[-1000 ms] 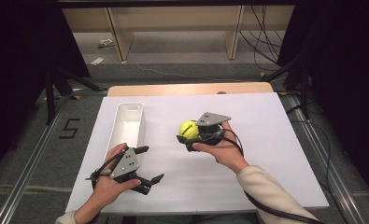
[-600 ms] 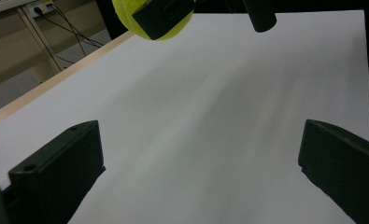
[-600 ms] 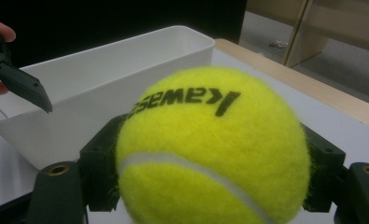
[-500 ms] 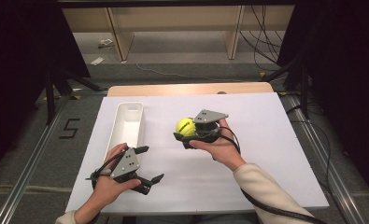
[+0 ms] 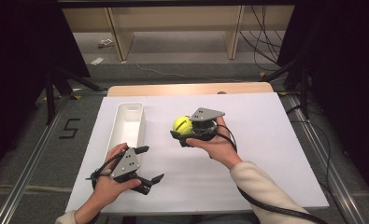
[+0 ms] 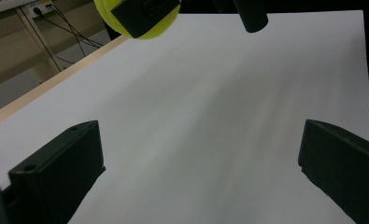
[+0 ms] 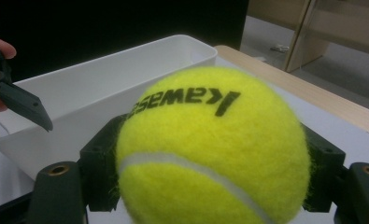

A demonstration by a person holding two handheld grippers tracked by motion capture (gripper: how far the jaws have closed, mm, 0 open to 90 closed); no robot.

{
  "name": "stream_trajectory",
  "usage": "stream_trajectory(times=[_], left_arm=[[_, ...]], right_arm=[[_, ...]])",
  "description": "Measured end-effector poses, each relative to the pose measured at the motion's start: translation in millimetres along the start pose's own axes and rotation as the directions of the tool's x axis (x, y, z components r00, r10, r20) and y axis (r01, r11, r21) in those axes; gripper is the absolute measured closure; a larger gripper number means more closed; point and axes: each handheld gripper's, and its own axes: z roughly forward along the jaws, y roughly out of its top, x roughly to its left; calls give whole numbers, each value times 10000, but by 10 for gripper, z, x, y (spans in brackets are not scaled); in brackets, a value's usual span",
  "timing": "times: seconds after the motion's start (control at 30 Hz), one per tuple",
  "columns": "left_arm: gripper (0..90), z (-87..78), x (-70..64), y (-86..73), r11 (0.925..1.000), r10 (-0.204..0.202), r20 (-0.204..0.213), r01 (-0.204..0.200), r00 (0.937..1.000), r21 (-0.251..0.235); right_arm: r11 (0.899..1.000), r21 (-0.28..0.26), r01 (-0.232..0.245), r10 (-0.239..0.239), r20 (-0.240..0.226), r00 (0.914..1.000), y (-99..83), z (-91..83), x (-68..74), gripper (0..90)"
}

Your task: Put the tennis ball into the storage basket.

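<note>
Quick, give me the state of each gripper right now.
Left gripper: open, holding nothing, low over the table.
Right gripper: shut on the tennis ball, near the white bin.

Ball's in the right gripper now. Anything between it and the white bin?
Nothing visible. The right gripper holds the tennis ball above bare table, and the white bin stands open beside it. The left gripper sits nearer the person.

Bare white board [image 5: 247,140] lies open right of the white bin [image 5: 128,122], the one obstacle standing there
</note>
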Motion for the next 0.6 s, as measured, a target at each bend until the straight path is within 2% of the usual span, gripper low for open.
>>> stream_trajectory(times=[0.6], left_arm=[[0,-4,8,0,10000,71,-72,-71,9999,-41]], right_arm=[[10000,-61,-44,44,2,10000,52,62,-2,263]])
